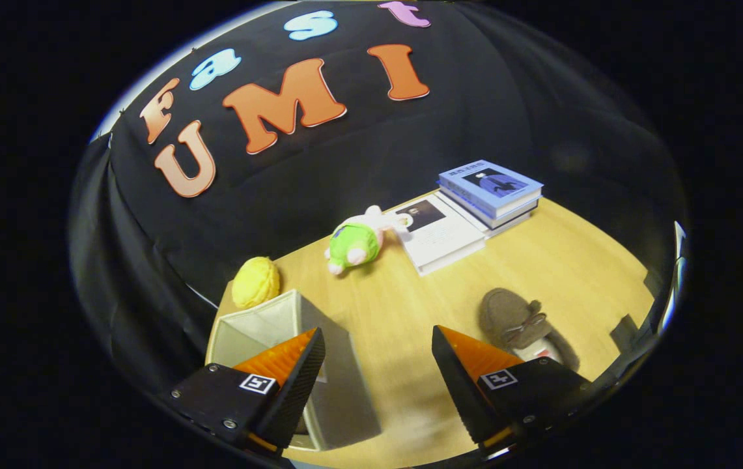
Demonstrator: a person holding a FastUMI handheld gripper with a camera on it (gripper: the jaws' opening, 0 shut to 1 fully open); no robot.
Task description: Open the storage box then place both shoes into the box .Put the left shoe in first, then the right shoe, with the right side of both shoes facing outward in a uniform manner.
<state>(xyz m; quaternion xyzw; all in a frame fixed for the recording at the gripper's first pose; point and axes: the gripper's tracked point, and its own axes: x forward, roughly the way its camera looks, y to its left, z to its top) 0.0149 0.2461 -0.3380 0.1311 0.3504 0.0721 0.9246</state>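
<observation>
One brown loafer [513,319] lies at about one o'clock just beyond the gripper [378,352], its long axis running eleven to five, while one open fabric storage box [293,339] sits at eleven beside the spread, empty fingers, with a wooden table [573,260] beneath.

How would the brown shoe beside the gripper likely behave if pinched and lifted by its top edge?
The brown shoe looks soft and fuzzy, so it probably sags and weighs little. It lies flat on the table, so rolling seems unlikely. The gripper is open, holding nothing.
</observation>
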